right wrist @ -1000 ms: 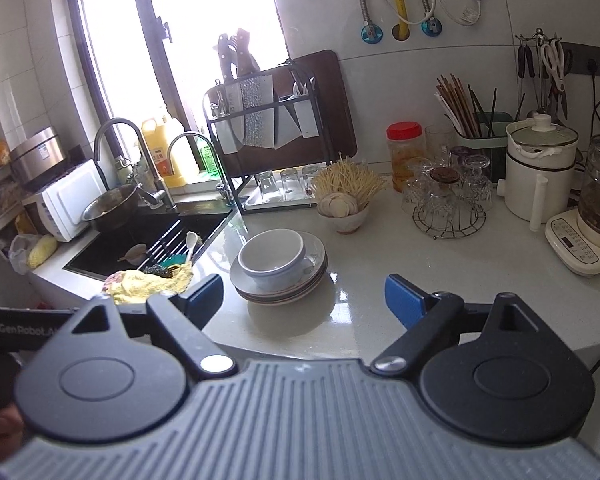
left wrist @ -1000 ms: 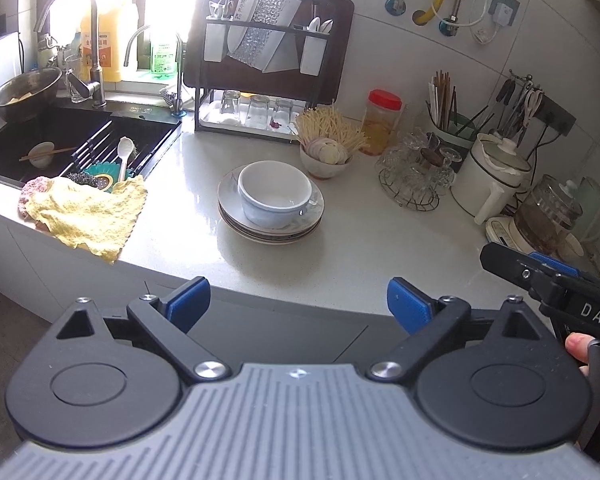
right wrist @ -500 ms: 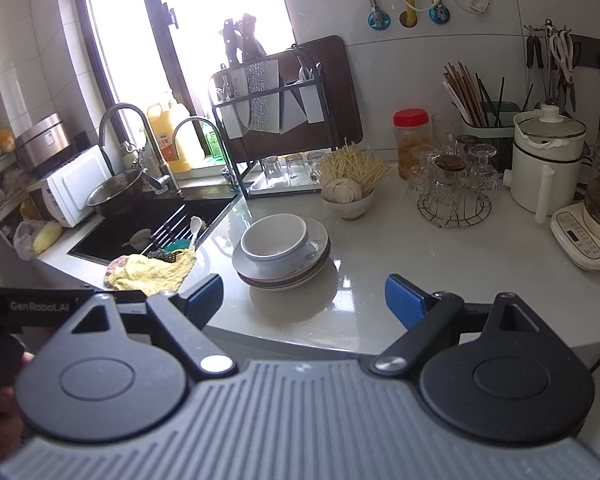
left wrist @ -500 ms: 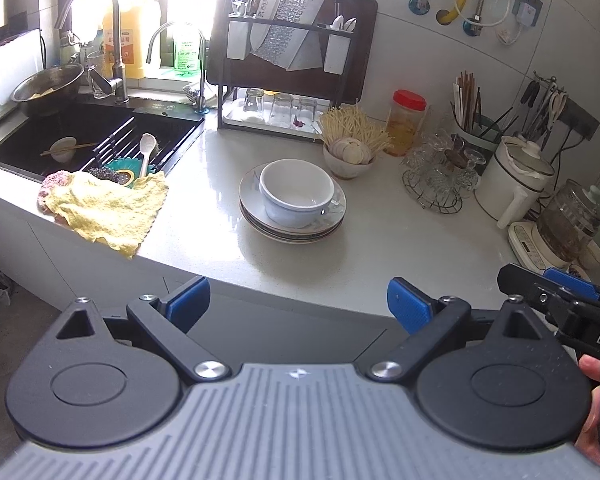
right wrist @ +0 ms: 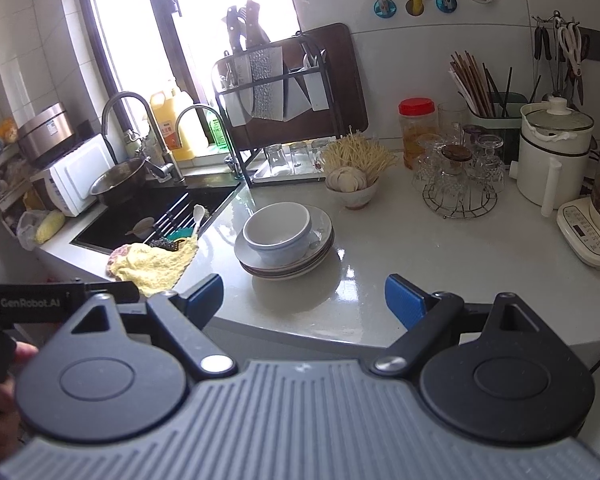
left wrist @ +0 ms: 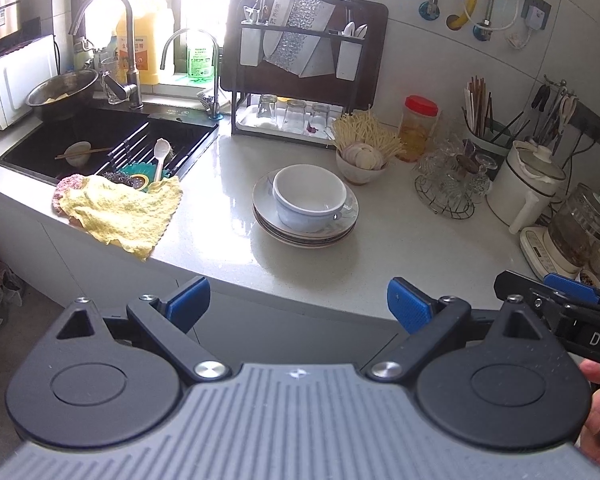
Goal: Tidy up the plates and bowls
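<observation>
A white bowl [left wrist: 309, 195] sits on a stack of plates [left wrist: 342, 230] in the middle of the white counter; the bowl [right wrist: 278, 229] and plates [right wrist: 320, 246] also show in the right wrist view. My left gripper [left wrist: 299, 304] is open and empty, held off the counter's front edge, well short of the stack. My right gripper [right wrist: 304, 300] is open and empty, also in front of the counter edge; it shows at the right of the left wrist view [left wrist: 556, 292].
A yellow cloth [left wrist: 120, 210] hangs over the counter edge by the black sink [left wrist: 100, 140]. A small bowl of garlic and noodles [left wrist: 362, 158], a glass rack [left wrist: 452, 184], a white kettle [left wrist: 528, 184] and a knife rack [left wrist: 300, 64] stand behind the stack.
Both grippers have drawn back and risen a little from the counter; the stack looks slightly farther and more centred. Both jaws stay open.
</observation>
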The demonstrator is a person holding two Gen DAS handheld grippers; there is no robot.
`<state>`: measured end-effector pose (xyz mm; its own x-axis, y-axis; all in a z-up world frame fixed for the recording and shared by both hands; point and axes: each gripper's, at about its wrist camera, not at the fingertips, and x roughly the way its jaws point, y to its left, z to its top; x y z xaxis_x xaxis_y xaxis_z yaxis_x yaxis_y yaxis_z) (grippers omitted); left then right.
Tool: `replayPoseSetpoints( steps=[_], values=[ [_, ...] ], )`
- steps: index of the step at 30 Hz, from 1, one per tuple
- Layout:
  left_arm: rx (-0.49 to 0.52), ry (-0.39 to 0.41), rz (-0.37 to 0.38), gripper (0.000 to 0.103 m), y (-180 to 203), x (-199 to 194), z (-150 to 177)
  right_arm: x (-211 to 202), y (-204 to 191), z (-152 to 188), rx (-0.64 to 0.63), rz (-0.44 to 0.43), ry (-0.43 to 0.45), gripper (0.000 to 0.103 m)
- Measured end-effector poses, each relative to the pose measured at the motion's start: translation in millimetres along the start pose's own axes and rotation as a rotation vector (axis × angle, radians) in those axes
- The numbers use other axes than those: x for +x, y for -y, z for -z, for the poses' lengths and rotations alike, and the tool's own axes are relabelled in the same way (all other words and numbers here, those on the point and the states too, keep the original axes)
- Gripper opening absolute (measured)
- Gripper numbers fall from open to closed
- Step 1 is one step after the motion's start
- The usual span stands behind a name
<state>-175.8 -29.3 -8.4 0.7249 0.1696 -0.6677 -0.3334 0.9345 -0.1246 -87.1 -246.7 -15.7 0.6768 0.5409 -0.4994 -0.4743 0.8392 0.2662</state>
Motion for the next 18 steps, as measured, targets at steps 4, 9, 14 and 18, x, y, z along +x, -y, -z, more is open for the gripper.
replayPoseSetpoints(
  steps=[4, 9, 14, 18],
  values=[
    [0.0, -0.002, -0.016, 0.097, -0.1, 0.6, -0.8, 0.6, -1.6, -0.5, -0.006, -0.012, -0.003, 0.089],
    [0.02, 0.004, -0.043, 0.097, 2.0, -1.0, -1.3, 1.4, -1.1, -2.1, -0.006, -0.018, -0.002, 0.089],
    [-0.002, 0.0, -0.026, 0.097, -2.4, -4.8, 0.0, 0.3, -2.0, -5.5, -0.019, -0.013, 0.004, 0.089],
    [0.016, 0.001, -0.041, 0.097, -1.3, -5.5, -0.6, -1.1, -2.9, -8.6, -0.029, -0.016, 0.001, 0.089]
  ],
)
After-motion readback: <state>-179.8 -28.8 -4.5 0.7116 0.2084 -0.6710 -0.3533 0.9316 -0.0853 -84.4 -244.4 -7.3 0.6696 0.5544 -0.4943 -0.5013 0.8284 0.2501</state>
